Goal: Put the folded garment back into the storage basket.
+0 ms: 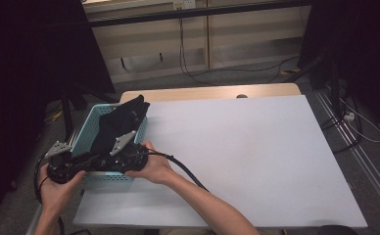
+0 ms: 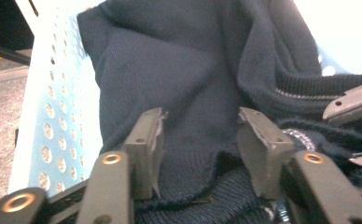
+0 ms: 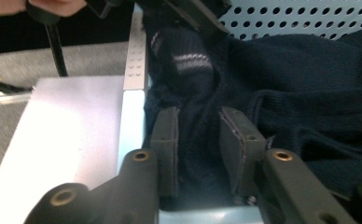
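A dark blue sweater (image 1: pixel 121 123) lies bunched in the light blue basket (image 1: pixel 91 121), partly spilling over the basket's far rim. Both hands work at the basket's near end. The left gripper (image 2: pixel 200 140) has its jaws spread, with knit cloth between them but not squeezed. The right gripper (image 3: pixel 198 140) sits just inside the basket's near wall, jaws partly apart around a fold (I cannot tell if they pinch it). This looks like grabbing the sweater; next, both must close firmly and lift it out.
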### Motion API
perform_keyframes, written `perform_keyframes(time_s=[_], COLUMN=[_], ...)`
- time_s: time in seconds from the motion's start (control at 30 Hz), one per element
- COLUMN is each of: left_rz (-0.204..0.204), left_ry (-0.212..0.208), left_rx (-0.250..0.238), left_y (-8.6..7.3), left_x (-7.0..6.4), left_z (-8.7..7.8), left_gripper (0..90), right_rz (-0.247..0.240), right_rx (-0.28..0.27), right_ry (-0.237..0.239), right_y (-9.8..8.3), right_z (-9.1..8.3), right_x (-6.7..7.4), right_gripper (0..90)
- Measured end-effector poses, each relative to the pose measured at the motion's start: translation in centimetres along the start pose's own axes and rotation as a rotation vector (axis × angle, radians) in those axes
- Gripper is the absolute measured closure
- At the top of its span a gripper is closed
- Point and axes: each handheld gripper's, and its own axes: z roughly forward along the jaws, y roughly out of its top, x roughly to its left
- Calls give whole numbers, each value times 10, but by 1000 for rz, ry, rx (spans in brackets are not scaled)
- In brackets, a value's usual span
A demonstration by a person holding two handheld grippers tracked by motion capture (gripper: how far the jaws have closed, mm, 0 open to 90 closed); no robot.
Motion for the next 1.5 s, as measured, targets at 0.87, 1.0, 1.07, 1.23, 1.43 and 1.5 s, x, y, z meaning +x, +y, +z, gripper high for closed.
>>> perform_keyframes(time_s=[0.87, 1.0, 1.07, 1.23, 1.43, 1.5], left_rz=[67, 106, 134, 120, 138, 141], left_ry=[-53, -66, -68, -88, -72, -66], left_rx=[-110, -110, -113, -108, -114, -109], left_y=[24, 32, 36, 46, 63, 68], left_x=[-76, -88, -93, -97, -97, -97], left_z=[-3, 8, 14, 27, 36, 41], left_gripper=[198, 183, 181, 178, 171, 171], right_rz=[120, 145, 151, 170, 185, 182], right_rx=[-126, -127, -125, -118, -118, -112], right_ry=[-159, -189, -209, -260, -285, -294], right_y=[-50, -65, -71, -84, -94, -97], right_z=[-106, -122, -131, -149, -167, -172], right_x=[-14, -16, -18, -22, -21, -19], right_gripper=[277, 252, 251, 220, 194, 194])
